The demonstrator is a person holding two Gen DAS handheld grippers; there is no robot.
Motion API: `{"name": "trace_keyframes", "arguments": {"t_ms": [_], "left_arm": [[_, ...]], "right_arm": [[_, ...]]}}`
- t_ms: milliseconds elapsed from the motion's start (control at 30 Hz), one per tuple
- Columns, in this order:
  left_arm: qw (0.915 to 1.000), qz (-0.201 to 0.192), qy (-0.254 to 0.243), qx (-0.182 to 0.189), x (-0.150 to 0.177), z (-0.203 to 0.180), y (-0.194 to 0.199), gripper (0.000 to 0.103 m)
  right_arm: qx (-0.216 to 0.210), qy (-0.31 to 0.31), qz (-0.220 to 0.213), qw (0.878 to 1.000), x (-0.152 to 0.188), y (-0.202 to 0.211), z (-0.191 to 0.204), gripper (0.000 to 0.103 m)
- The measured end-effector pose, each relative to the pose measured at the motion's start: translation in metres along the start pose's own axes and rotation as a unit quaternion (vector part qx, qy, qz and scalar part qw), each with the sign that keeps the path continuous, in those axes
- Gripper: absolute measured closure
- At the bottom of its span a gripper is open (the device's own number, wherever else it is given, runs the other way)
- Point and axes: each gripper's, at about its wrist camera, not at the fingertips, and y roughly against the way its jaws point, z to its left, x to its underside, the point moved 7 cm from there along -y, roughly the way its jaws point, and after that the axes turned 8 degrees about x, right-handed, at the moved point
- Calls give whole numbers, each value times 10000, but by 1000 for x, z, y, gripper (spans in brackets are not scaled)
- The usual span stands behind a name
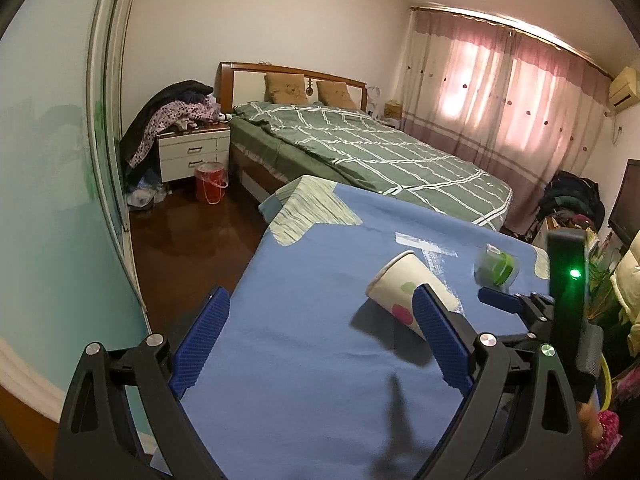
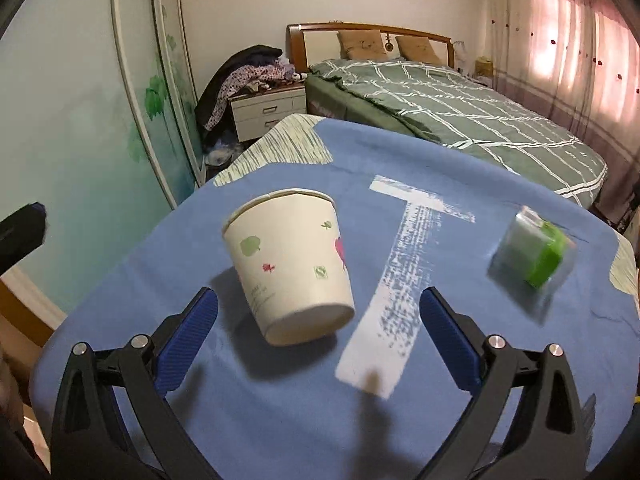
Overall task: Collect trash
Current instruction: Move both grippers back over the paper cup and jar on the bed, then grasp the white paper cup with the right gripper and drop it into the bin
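1. In the left wrist view, the left gripper (image 1: 320,340) is seen with its blue ribbed fingers (image 1: 202,344) spread wide; nothing is pinched, and only the blue cloth (image 1: 304,360) lies between them.
2. In the right wrist view, the right gripper (image 2: 318,338) is likewise spread apart, with nothing pressed between its pads. The base of the paper cup (image 2: 290,262) is found just ahead of the gap, at about 11 o'clock from its middle.
3. The paper cup is seen lying on its side on the cloth, its open mouth turned away from the right gripper. It is cream-white, printed with small green apples, pink fruit shapes and a little green square mark. In the left wrist view the same cup (image 1: 404,286) is partly hidden behind the right-hand finger, at 1 o'clock.
4. A T-shaped mark of white tape (image 2: 404,264) is laid on the cloth just right of the cup.
5. Farther off at 2 o'clock, a small clear packet with green contents (image 2: 532,256) is seen, blurred, well apart from the cup.
6. Beyond the table, at 12 o'clock, a bed with a green checked cover (image 2: 460,108) is visible.
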Motion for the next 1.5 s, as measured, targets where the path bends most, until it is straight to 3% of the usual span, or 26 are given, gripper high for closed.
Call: {"name": "trace_keyframes", "arguments": {"t_ms": [133, 167, 200, 233, 467, 633, 733, 900, 1067, 1167, 1233, 1300, 1433, 1500], "left_arm": [[10000, 41, 24, 16, 1, 0, -2, 12], [10000, 49, 30, 24, 2, 0, -2, 12], [10000, 57, 29, 30, 3, 0, -3, 12], [10000, 69, 28, 33, 3, 0, -4, 12], [9998, 164, -6, 129, 6, -9, -12, 12], [9993, 227, -148, 274, 8, -21, -19, 12], [9987, 294, -242, 345, 9, -35, -26, 12], [9966, 422, -412, 572, 11, -66, -39, 12], [9935, 474, -697, 760, 7, -101, -49, 12], [9895, 598, -891, 965, 4, -131, -63, 11], [9867, 666, -1036, 1057, 4, -147, -71, 11], [9831, 729, -1202, 1172, 4, -164, -78, 11], [9761, 806, -1431, 1423, 2, -196, -89, 11], [9735, 854, -1454, 1548, 2, -205, -94, 11]], "right_arm": [[-95, 105, 75, 9999, 2, -10, 11, 7], [-87, 129, 63, 9999, 3, -11, 12, 16], [-85, 137, 94, 9998, 3, -15, 13, 36], [-113, 86, 128, 9998, 4, -16, 12, 42], [-84, -384, -41, 9992, 2, 14, -13, 43], [651, -1092, -493, 9907, 11, 64, -81, 44], [1528, -1826, -760, 9683, 31, 97, -150, 44], [2799, -2924, -676, 9119, 87, 138, -266, 45], [3855, -3623, -714, 8456, 141, 183, -331, 47], [4147, -3961, -610, 8170, 170, 197, -358, 56], [4187, -4185, -495, 8044, 190, 199, -369, 81], [4076, -4418, -356, 7984, 205, 191, -376, 88], [4061, -4675, -404, 7841, 221, 197, -383, 88], [4055, -4641, -450, 7862, 217, 198, -380, 88]]}}
